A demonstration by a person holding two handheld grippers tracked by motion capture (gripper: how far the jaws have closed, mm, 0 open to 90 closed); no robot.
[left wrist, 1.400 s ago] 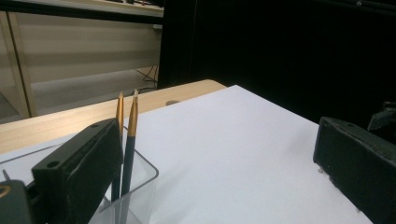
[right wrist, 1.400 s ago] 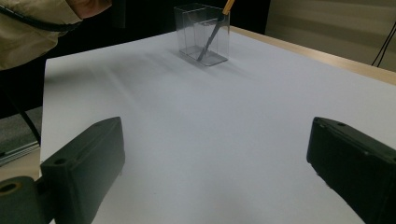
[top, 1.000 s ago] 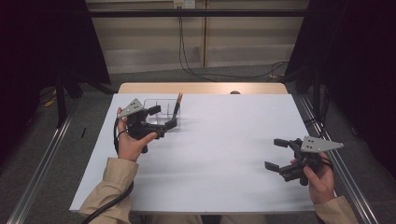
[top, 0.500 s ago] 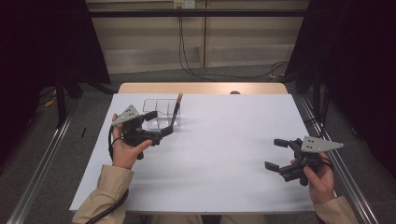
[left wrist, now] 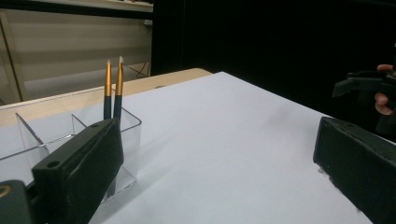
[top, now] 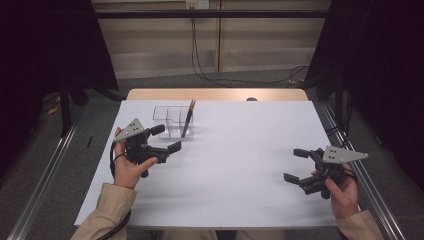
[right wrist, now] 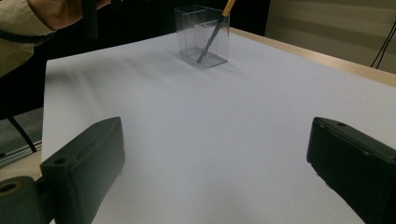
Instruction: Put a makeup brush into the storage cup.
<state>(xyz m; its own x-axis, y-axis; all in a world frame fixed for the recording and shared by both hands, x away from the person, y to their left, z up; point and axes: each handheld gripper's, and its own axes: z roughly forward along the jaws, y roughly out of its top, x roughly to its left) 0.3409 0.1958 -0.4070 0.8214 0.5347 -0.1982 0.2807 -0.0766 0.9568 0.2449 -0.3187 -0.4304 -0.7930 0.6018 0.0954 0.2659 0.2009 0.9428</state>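
Clear plastic holder (top: 173,120) at the far left keeps two pencils (top: 188,118) upright; left gripper (top: 165,138), jaws released, hovers beside it; right gripper (top: 297,166) waits, jaws released, near right.

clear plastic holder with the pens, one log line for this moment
clear plastic holder: two gold-topped dark pens inside | left gripper: open, beside it | right gripper: open, apart

Left gripper (top: 165,138) beside clear holder (top: 172,121)

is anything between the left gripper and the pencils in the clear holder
Nothing visible does. The left gripper hangs open just beside the clear holder, whose wall alone stands before the pencils.
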